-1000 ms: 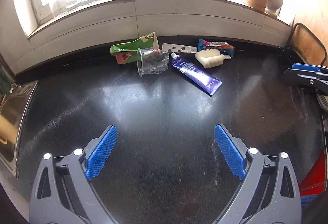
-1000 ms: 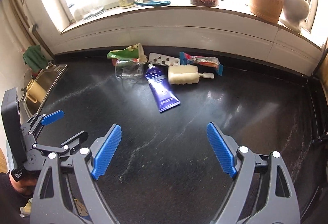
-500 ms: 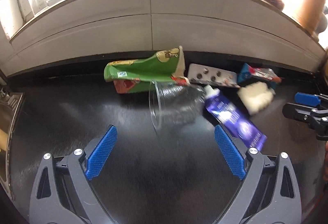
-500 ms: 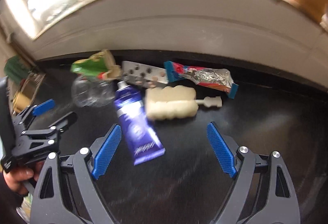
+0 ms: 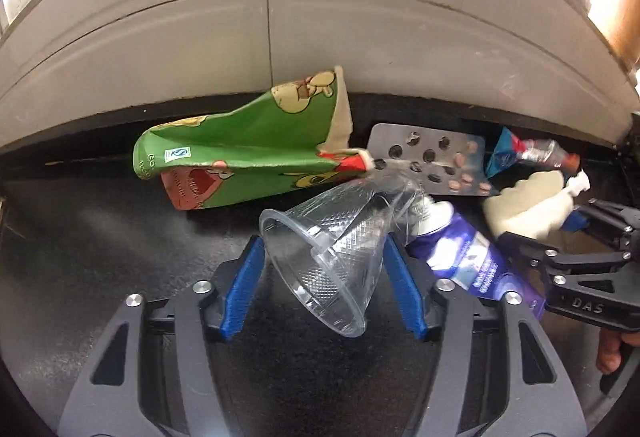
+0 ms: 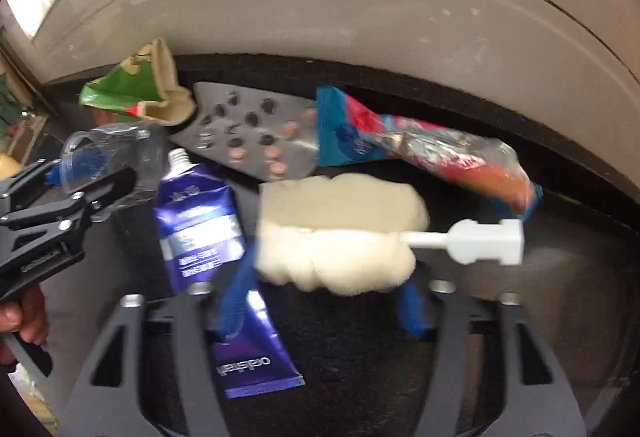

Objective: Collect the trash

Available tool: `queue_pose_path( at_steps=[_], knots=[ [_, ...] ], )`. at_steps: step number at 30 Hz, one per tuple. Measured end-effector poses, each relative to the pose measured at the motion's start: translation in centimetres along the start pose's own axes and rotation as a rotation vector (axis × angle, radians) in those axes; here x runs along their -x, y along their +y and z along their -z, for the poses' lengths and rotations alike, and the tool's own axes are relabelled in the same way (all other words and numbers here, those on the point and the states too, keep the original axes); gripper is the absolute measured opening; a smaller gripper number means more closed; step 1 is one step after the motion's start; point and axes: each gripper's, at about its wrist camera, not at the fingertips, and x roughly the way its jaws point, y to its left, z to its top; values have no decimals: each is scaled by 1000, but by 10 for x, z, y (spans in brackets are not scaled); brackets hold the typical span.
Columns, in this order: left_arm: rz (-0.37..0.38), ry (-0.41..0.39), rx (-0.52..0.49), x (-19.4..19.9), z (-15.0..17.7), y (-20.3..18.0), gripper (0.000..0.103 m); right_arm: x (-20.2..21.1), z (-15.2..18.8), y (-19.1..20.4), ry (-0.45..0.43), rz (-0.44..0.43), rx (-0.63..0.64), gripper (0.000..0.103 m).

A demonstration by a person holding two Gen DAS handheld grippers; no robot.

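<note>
A heap of trash lies on the black counter [image 5: 100, 237] against the white wall. My left gripper [image 5: 322, 277] is shut on a clear plastic cup [image 5: 332, 249] that lies on its side, one blue pad on each flank. My right gripper [image 6: 324, 301] is shut on a cream sponge brush [image 6: 340, 233] with a white handle [image 6: 480, 241]. A green carton [image 5: 244, 157], a pill blister [image 5: 432, 161], a purple tube [image 6: 200, 233] and a blue-red wrapper [image 6: 400, 145] lie around them.
The white tiled wall [image 5: 280, 37] rises right behind the trash. The right gripper's black body [image 5: 580, 277] shows at the right of the left wrist view. The left gripper's body [image 6: 48, 229] shows at the left of the right wrist view.
Both grippers moved forward to the trash heap and closed. The left one took hold of the plastic cup, the right one took hold of the sponge brush.
</note>
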Motion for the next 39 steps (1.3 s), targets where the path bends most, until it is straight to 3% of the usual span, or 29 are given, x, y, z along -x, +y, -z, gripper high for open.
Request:
queue_pose_path(
  at_steps=[1,4,6,13,14,15,20,23,31,32,33,34,35,37,39],
  knots=[
    [12,1,1,3,2,0,51,3,1,2,-4,-7,4,35],
    [36,-8,-2,14,7,-1,47,15,7,4,-8,-28,-5,21],
    [43,-17,-4,27,13,-2,46,27,11,1,-16,-47,-22,20],
    [35,-35,25,82,46,-9,46,89,40,-1,-77,-90,-40,19],
    [32,-39,31,91,54,-7,42,99,47,1,-80,-99,-40,19],
    [28,-35,30,96,57,-10,9,106,52,4,-85,-105,-40,19],
    [-7,-18,40,131,97,-12,9,145,84,16,-110,-116,1,19],
    [5,-5,69,139,114,-8,0,146,94,28,-101,-124,-3,19],
    [56,10,146,156,137,8,1,166,125,37,-108,-142,-5,19],
    [51,13,155,156,134,11,10,167,127,37,-110,-141,-8,19],
    [49,15,152,154,129,13,37,169,129,36,-110,-142,-13,19],
    [46,10,143,152,126,14,75,170,130,35,-111,-143,-18,19],
    [25,-7,133,150,121,14,83,172,132,34,-114,-142,-26,19],
    [4,-27,96,140,114,12,85,175,135,32,-116,-137,-24,19],
    [-19,6,59,119,107,10,85,178,136,29,-116,-130,-23,19]
  ],
)
